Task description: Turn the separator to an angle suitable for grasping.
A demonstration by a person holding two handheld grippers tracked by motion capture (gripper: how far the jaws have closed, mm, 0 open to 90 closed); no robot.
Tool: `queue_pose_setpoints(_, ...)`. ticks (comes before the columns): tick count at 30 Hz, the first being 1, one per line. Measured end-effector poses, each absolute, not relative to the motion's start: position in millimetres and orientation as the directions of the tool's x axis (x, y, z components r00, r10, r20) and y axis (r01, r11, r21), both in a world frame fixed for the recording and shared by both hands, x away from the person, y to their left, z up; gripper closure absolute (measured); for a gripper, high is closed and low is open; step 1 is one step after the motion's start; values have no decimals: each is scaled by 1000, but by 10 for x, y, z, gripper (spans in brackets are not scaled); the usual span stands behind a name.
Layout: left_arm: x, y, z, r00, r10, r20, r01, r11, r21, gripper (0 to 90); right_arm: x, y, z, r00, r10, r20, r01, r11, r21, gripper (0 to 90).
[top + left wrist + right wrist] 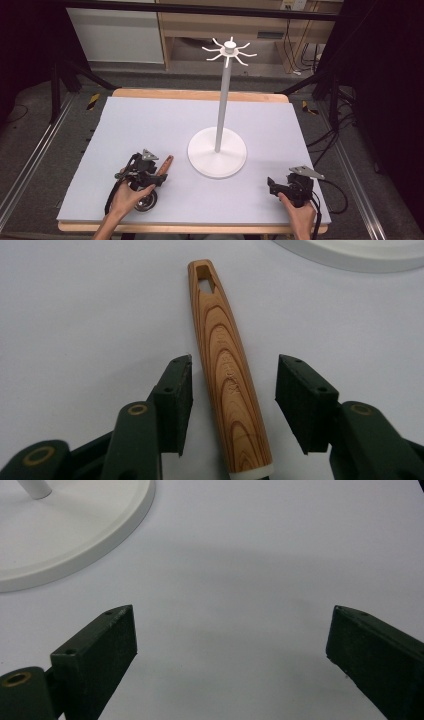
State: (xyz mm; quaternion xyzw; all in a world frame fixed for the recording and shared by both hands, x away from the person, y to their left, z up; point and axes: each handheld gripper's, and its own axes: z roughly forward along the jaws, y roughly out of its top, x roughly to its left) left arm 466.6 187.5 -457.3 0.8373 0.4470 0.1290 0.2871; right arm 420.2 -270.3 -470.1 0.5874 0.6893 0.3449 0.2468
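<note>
Wooden handle (227, 380) lies flat on tabletop (150, 125) left of stand (217, 152), between the left gripper (232, 390) pads, still gapped, none touching; looks light, stiff, smooth-grained, so grip mid-length across its width; right gripper (230, 650) spread wide, empty.

- A white stand (217, 151) has its round base on the tabletop (150, 125), right of the middle and toward the near edge.
- Its thin white pole (223, 95) stands upright from the base, topped by a ring of curved hooks (229, 50).
- A pale lavender sheet covers the tabletop, leaving a wooden strip (200, 94) bare along the far edge.
- Beyond the far edge stands a wooden shelf unit (225, 25).
- Black cables (327, 135) lie on the floor off the right edge.
</note>
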Motion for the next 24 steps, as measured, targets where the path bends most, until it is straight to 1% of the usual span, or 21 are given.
queue_pose_setpoints(5,4658,1868,-4607,569,822,-26,679,-452,579,570,4201,-2703,-4703,-186,980,69,643,68,763,65)
queue_pose_setpoints(9,4662,1879,-4611,568,822,-28,687,-455,567,605,4205,-2693,-4707,-189,979,69,645,71,761,65)
queue_pose_setpoints(12,4670,1890,-4613,561,826,-45,696,-442,566,612,4210,-2695,-4711,-192,979,66,647,76,759,66)
queue_pose_setpoints(14,4671,1885,-4612,558,829,-43,699,-441,563,613,4207,-2693,-4713,-191,979,68,648,74,758,66)
queue_pose_setpoints(17,4665,1851,-4608,562,827,-12,694,-464,551,611,4206,-2697,-4713,-189,979,72,648,69,759,66)
queue_pose_setpoints(24,4685,1840,-4596,551,834,-21,711,-456,535,619,4211,-2701,-4714,-192,979,71,648,72,758,66)
